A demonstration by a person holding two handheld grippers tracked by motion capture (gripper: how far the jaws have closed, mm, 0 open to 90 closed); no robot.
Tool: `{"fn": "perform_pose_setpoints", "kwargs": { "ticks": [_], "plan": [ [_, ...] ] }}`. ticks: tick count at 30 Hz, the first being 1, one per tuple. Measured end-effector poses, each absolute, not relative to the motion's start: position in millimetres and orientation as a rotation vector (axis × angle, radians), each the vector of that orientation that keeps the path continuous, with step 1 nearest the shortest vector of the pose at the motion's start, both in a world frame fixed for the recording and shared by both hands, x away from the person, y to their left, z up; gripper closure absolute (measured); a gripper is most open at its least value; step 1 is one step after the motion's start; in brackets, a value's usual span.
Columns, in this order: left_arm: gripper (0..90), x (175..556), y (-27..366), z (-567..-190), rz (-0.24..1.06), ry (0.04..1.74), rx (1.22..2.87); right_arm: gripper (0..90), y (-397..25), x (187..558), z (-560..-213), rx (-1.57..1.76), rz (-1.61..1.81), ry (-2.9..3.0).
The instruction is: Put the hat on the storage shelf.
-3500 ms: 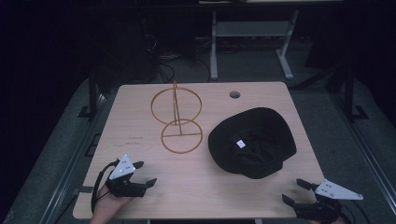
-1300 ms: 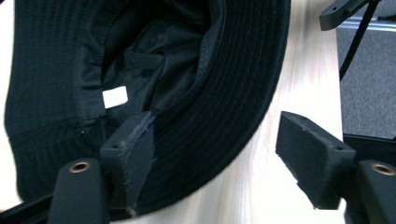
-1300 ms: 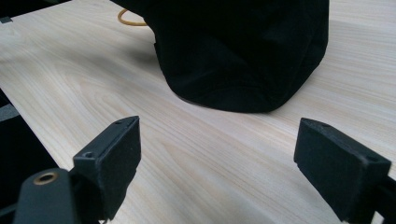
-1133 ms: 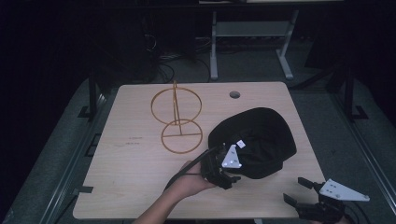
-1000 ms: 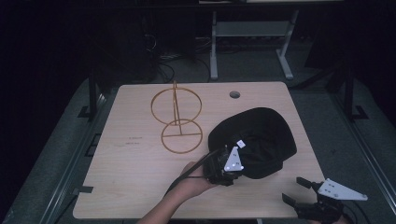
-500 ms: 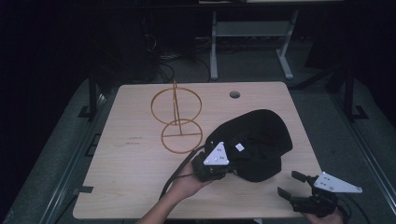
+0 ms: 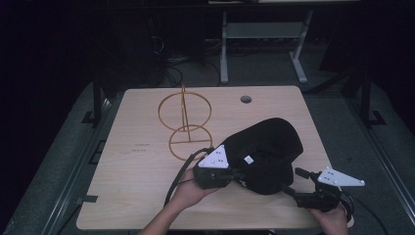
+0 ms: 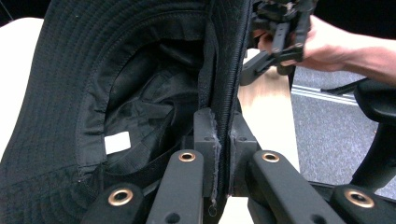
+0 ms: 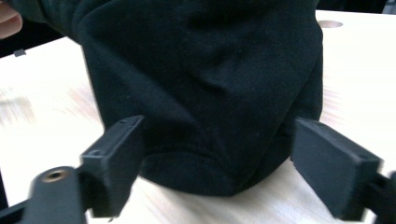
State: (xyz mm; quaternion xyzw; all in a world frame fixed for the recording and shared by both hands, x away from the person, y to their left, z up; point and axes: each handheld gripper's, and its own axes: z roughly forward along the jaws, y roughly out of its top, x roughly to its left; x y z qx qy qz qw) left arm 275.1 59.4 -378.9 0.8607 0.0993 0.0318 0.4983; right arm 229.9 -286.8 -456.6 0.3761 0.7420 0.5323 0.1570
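Observation:
A black bucket hat (image 7: 266, 147) lies on the wooden table (image 7: 132, 186), right of centre, with its near-left side raised. My left gripper (image 7: 236, 174) is shut on the hat's brim (image 8: 224, 70), and the fabric is pinched between the pads. The hat's inside with a white label (image 8: 117, 142) faces the left gripper view. My right gripper (image 7: 292, 182) stands open at the hat's near right side, low over the table. In the right gripper view its jaws (image 9: 233, 154) spread wide on either side of the hat's crown (image 9: 210, 84), not touching it.
A gold wire stand (image 7: 184, 122) with two rings and an upright rod stands left of the hat, behind my left hand. A round hole (image 7: 245, 99) sits near the table's far edge. Dark floor and a metal frame (image 7: 264, 34) lie beyond.
My left gripper came from the table's front left to the hat, shut on its brim and lifted that side. My right gripper moved in towards the hat.

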Motion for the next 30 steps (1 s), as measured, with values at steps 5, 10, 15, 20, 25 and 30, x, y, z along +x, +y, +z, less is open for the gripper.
{"fn": "perform_pose_setpoints", "kwargs": {
  "ticks": [5,10,15,20,25,30],
  "plan": [
    [85.3,276.3,60.0,-380.1,0.064,0.230,2.080,41.5,-284.9,237.8,-464.6,1.060,1.551,2.107],
    [85.3,275.3,59.0,-382.0,0.060,0.225,2.082,54.8,-282.9,238.5,-470.4,1.051,1.593,2.101],
    [85.3,275.2,62.0,-383.7,0.067,0.232,2.082,70.9,-278.1,234.4,-468.4,0.988,1.561,2.112],
    [85.2,273.3,65.4,-383.8,0.087,0.231,2.093,79.6,-276.9,230.9,-465.7,0.952,1.549,2.104],
    [84.5,271.9,72.2,-380.6,0.125,0.237,2.098,84.1,-275.7,225.8,-457.1,0.918,1.578,2.077],
    [83.4,269.9,76.7,-379.5,0.155,0.241,2.114,86.0,-274.8,222.5,-449.5,0.893,1.607,2.056]
  ]
}}
